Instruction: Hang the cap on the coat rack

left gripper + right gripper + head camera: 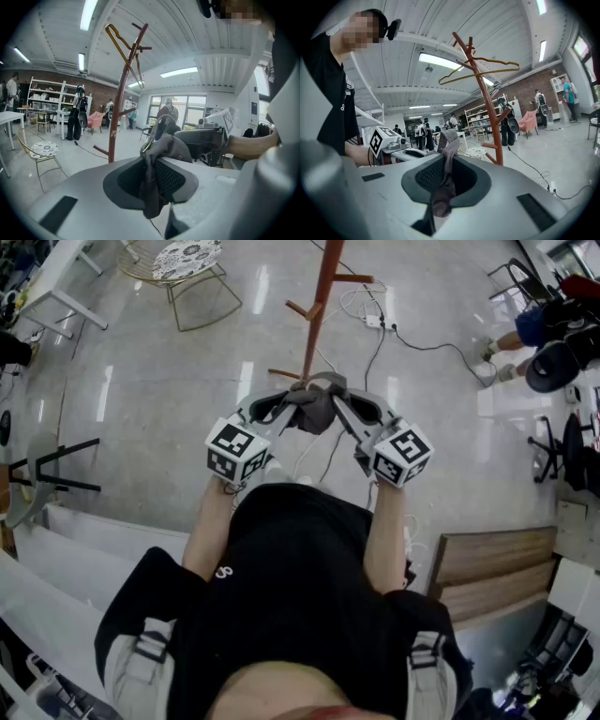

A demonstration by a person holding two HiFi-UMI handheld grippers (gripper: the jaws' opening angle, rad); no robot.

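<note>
Polished pale floor (pixel 169 381) with loose cables (pixel 375 329) fills the head view. The coat rack (pixel 319 296), a red-brown pole with short pegs, stands straight ahead of the person. The grey cap (pixel 314 409) hangs in the air between the left hand-held gripper (pixel 281 409) and the right hand-held gripper (pixel 349 411), just short of the pole. Both arms look about equally near it. A wire chair (pixel 183 273) stands well off to the left. Left gripper view: the jaws are clamped on a thick fold of cap cloth, and the other tool holds the far edge. The pole rises upright beyond, left of the jaws, and a wire hanger (pixel 119 44) is hooked on its top pegs. Right gripper view: the jaws are nearly together, pinching a thin strip of the cap. The pole stands beyond, to the right, with the hanger across its top. Judgement: the rack's long axis is vertical and the pegs sit above the cap, so the move calls for lifting up and forward. A bare mid-height peg seems the better target, because the hanger crowds the top. People and shelving at the back stand well clear.
</note>
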